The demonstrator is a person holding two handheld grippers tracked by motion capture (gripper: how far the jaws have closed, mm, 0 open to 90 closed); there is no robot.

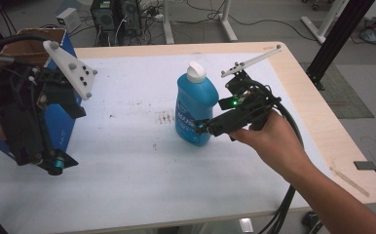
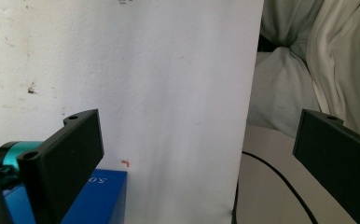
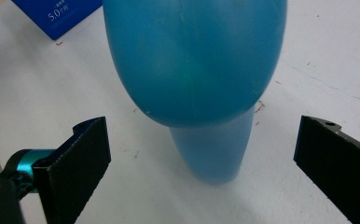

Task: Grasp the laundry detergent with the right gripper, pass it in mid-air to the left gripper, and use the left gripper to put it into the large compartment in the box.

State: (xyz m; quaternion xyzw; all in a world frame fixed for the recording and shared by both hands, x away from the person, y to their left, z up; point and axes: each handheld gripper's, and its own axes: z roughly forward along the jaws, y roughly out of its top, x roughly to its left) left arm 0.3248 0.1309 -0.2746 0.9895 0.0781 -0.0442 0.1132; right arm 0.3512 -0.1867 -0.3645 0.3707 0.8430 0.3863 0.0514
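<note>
A blue bottle [image 1: 196, 105] with a white cap [image 1: 196, 71] stands upright near the middle of the white table [image 1: 127, 175]. From the right, a hand holds my right gripper [image 1: 201, 127] level with the bottle's lower part. In the right gripper view the blue bottle [image 3: 192, 60] looms just ahead of my right gripper [image 3: 204, 140], whose jaws stand wide apart and touch nothing. My left gripper [image 1: 49, 161] hangs at the far left, pointing down over a blue box [image 1: 62, 129]. The left gripper [image 2: 197, 140] is open and holds nothing.
The blue box [image 2: 99, 196] has an open brown top flap [image 1: 30, 44]. White cloth [image 2: 308, 56] lies past the table's edge. A wooden stick [image 1: 349, 178] rests on the table's right border. Computer cases [image 1: 103, 14] and a black post [image 1: 337, 39] stand beyond.
</note>
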